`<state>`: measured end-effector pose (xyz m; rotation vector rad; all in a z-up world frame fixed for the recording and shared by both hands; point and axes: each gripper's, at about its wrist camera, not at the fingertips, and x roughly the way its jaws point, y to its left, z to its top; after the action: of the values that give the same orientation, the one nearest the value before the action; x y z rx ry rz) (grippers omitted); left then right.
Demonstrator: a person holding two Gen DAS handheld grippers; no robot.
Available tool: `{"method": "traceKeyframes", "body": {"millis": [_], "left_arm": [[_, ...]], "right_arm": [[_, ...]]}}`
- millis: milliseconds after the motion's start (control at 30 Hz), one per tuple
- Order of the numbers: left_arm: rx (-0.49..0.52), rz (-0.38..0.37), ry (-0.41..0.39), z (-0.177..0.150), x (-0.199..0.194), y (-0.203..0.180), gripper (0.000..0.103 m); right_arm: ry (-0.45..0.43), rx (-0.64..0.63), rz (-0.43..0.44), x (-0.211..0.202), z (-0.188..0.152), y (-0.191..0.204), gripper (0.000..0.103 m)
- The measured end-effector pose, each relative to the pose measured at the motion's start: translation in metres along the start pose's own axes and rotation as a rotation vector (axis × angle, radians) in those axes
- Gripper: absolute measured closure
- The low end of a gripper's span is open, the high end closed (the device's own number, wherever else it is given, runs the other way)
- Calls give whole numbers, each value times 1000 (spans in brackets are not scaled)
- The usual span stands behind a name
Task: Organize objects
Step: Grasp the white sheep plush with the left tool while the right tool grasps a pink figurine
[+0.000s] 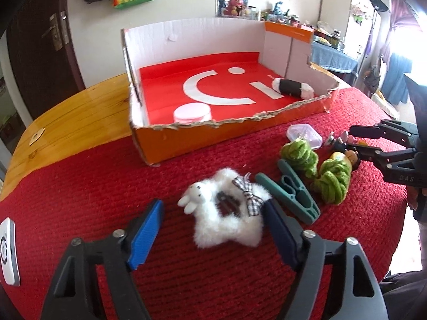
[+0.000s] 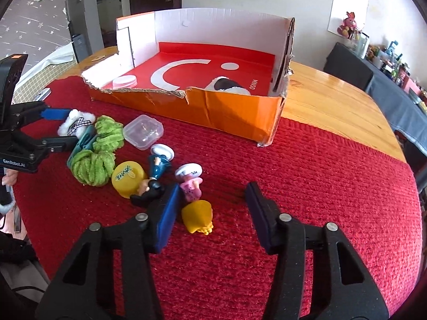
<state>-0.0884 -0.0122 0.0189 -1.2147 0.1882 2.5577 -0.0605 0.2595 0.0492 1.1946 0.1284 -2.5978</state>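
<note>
Clearly, each view shows one tool set around one toy beside the waiting box.

Left wrist view, tool: the left gripper (image 1: 213, 213) has its blue pads apart on either side of the fluffy white plush hair clip with a checked bow (image 1: 226, 213); the right-hand pad looks to be just at the fur, the left-hand pad stands off it, so it does not look clamped.
Left wrist view, reason: likely straddling the clip so that it can be pinched across its width and lifted.
Left wrist view, neighbours: a teal plastic clothes peg (image 1: 291, 194) lies just beside the clip, with two green chenille yarn bundles (image 1: 317, 170) past it.
Left wrist view, destination: the orange cardboard box with a red printed floor (image 1: 186, 144) sits beyond the pile, its torn front wall low, which should make dropping things in easy; a round white lidded tub (image 1: 192, 112) and a black-and-white plush roll (image 1: 293, 87) already lie inside.

Right wrist view, tool: the right gripper (image 2: 213, 208) stands with its pads apart; a small yellow plastic toy (image 2: 198, 216) lies between them, close against the left pad, well apart from the right one.
Right wrist view, reason: I judge it is lined up to grasp that toy.
Right wrist view, pile: a pink figurine with a white cap (image 2: 190, 181) and a clear square plastic case (image 2: 143, 132) wait on the red knitted cloth (image 2: 333, 200).
</note>
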Motion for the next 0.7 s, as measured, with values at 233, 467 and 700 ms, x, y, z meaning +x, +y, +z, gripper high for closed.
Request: {"method": "traceKeyframes", "body": {"millis": [233,467,700], "left_arm": [[14,-38,-16,3,0,-3,46],[-15,-52,-40,-2,-7,-1,48],[-45,-59,-82,0,-27,4,48]], "right_arm": [[4,-11,39,3,4,5,76],[-23,63,78,1,0,2,84],[-68,116,99,-15,8,-3,84]]}}
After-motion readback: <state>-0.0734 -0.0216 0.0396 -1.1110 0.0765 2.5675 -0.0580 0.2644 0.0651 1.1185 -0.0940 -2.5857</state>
